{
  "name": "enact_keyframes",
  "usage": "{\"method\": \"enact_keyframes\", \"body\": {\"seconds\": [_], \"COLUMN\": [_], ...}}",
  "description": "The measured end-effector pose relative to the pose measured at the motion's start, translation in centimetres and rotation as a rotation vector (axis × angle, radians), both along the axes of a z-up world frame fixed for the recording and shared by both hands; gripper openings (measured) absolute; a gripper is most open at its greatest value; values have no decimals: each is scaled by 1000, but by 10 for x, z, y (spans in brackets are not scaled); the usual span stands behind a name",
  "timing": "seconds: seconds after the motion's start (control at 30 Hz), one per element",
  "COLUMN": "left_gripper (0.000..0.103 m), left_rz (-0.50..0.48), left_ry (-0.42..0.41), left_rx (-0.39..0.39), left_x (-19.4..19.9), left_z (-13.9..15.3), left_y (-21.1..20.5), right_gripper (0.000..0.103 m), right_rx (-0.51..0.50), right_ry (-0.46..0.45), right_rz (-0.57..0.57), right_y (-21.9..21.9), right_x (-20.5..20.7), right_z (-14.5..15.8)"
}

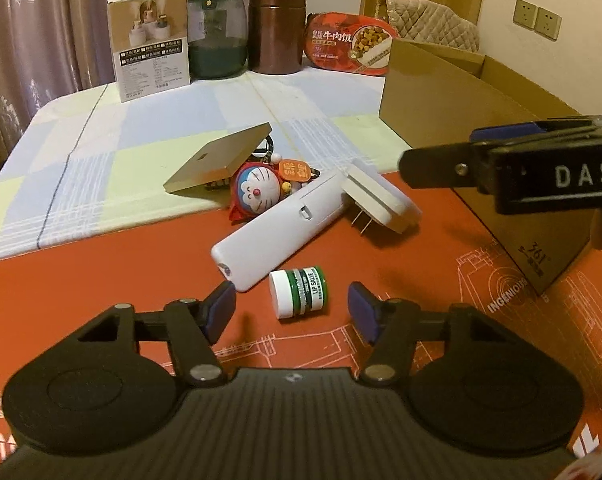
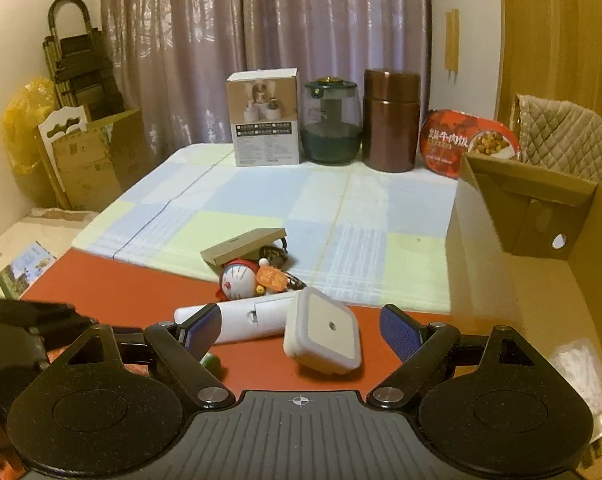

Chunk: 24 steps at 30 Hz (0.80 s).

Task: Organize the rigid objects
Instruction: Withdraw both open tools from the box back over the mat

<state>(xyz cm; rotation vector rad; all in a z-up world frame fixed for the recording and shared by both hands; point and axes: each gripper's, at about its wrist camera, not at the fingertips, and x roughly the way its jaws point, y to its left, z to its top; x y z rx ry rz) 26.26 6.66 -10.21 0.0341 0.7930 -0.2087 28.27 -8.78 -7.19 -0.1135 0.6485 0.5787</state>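
Note:
A pile of small items lies on the red mat (image 1: 101, 280). A green lip-salve jar with a white lid (image 1: 299, 292) lies on its side between the open fingers of my left gripper (image 1: 293, 310). Behind it lie a white remote (image 1: 277, 226), a white plug night light (image 1: 379, 196), a Doraemon toy (image 1: 257, 190) and a tan flat box (image 1: 217, 164). My right gripper (image 2: 301, 334) is open and empty, with the night light (image 2: 321, 330) between its fingers and the remote (image 2: 241, 316) just behind. It shows from the side in the left wrist view (image 1: 437, 168).
An open cardboard box (image 1: 481, 120) stands at the right, also in the right wrist view (image 2: 541, 220). At the table's back stand a white carton (image 1: 149, 44), a green glass jar (image 1: 217, 36), a brown canister (image 1: 277, 26) and a red meal tub (image 1: 349, 42).

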Motion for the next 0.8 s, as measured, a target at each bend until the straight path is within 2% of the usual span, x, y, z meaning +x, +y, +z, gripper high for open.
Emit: {"method": "enact_keyframes", "body": {"seconds": [0.3, 0.37, 0.53, 0.8], "left_gripper": [35, 28, 27, 27], "left_rz": [6, 11, 26, 82], "left_ry": [17, 29, 36, -27], "left_rx": [-1, -8, -7, -29], "left_x": [18, 21, 22, 25], "left_z": [-18, -21, -14, 9], "left_y": [-5, -4, 3, 22], "right_gripper": [84, 84, 84, 84], "right_rx": [-37, -37, -47, -57], "right_ry": [40, 51, 60, 96], "right_rz": [-41, -49, -47, -43], "right_y": [6, 4, 4, 7], "right_x": [14, 17, 18, 28], "right_z": [-9, -10, -13, -24]}}
